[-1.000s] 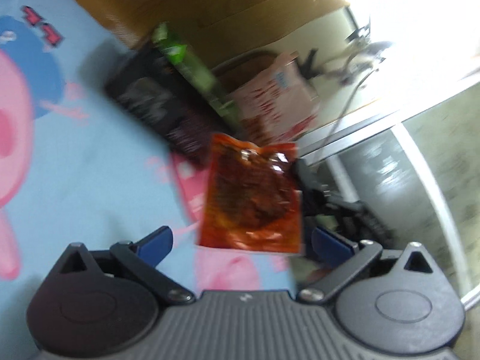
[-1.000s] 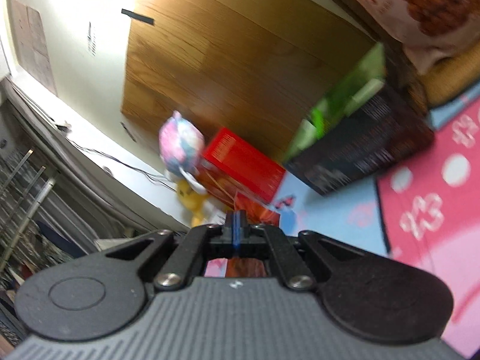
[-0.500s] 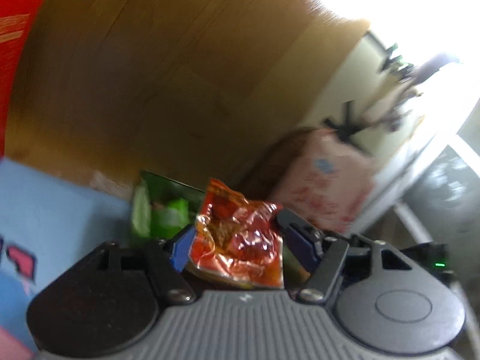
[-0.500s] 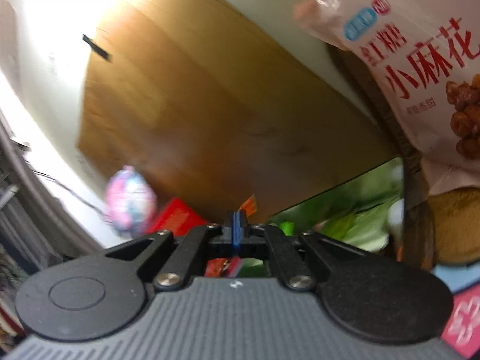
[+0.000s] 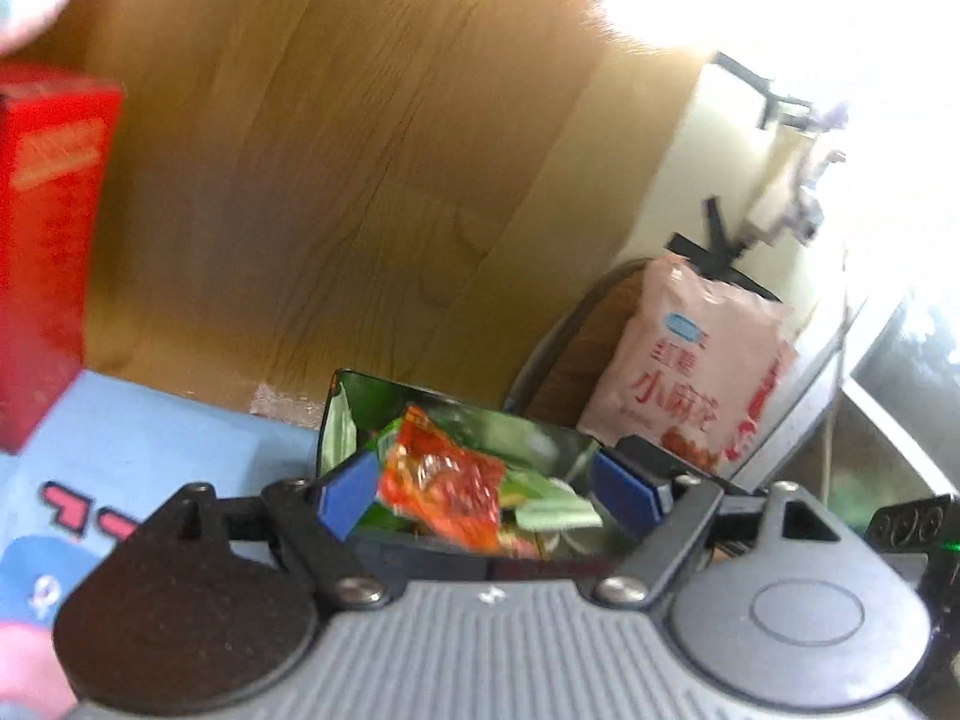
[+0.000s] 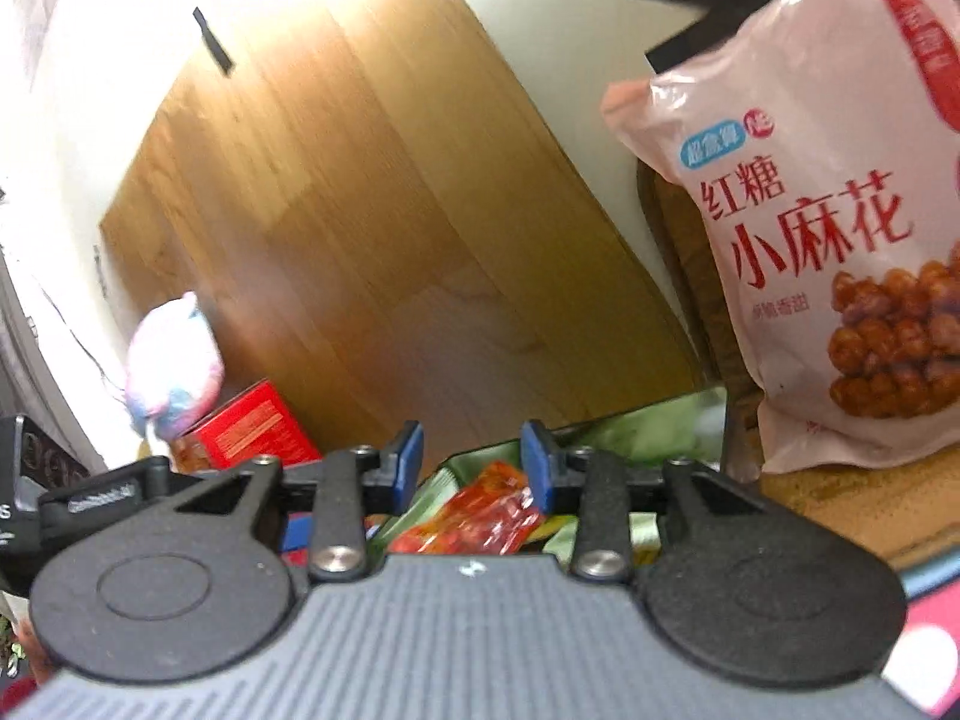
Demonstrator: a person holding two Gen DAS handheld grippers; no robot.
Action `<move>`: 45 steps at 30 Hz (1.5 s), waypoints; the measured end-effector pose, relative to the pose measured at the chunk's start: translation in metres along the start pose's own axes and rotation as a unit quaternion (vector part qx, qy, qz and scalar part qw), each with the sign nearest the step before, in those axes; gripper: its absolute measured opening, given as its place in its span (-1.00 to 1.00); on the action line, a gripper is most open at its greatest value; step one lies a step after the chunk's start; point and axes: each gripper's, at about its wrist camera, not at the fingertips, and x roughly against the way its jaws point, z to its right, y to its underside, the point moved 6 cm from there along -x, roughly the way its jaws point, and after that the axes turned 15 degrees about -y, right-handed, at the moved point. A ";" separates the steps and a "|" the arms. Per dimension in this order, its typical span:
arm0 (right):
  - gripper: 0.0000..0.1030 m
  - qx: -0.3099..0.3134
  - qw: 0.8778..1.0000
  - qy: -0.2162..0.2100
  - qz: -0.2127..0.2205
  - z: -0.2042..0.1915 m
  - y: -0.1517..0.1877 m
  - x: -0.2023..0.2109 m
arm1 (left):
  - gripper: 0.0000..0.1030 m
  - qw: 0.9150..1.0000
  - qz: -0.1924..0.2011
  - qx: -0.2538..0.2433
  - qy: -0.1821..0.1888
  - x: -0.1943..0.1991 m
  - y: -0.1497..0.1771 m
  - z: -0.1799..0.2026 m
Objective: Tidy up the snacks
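Between the blue-padded fingers of the left gripper (image 5: pixel 489 495), whose jaws stand wide apart, lies a crinkled orange-red foil snack packet (image 5: pixel 444 489); it rests inside an open dark box with a green printed lining (image 5: pixel 342 420), on top of pale green wrapped snacks (image 5: pixel 555 510), and neither pad touches it, though the left pad sits just beside its edge. Beyond the right jaw of this gripper stands a large pink snack bag printed with red Chinese characters (image 5: pixel 699 372), upright in a round brown woven basket with a dark rim (image 5: pixel 570 348). Far to the left of the jaws stands a red carton (image 5: pixel 48 228) on a light blue cartoon-printed cloth (image 5: pixel 156 438), with a wood-grain panel (image 5: pixel 360 150) behind. Seen from the right wrist, the right gripper (image 6: pixel 472 465) is also parted, at a moderate width and holding nothing; the same orange-red packet (image 6: pixel 480 519) lies just below and between its pads, within the green-lined box (image 6: pixel 654 429). To the right of these jaws rises the pink bag (image 6: pixel 828 228), and to the left sit the red carton (image 6: pixel 252 426) and a blurred pink-and-blue plush toy (image 6: pixel 171 369).
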 end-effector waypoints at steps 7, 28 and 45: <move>-0.22 0.027 0.998 0.033 -0.040 -0.037 0.057 0.041 | 0.65 0.995 0.007 -0.083 -0.063 0.050 0.081 0.018; -0.08 0.020 0.989 0.139 -0.056 -0.068 0.147 0.123 | 0.89 0.973 0.006 -0.133 -0.187 0.097 0.187 0.005; 0.20 0.029 0.990 0.132 -0.042 -0.074 0.149 0.129 | 0.94 0.967 0.018 -0.123 -0.221 0.100 0.184 -0.004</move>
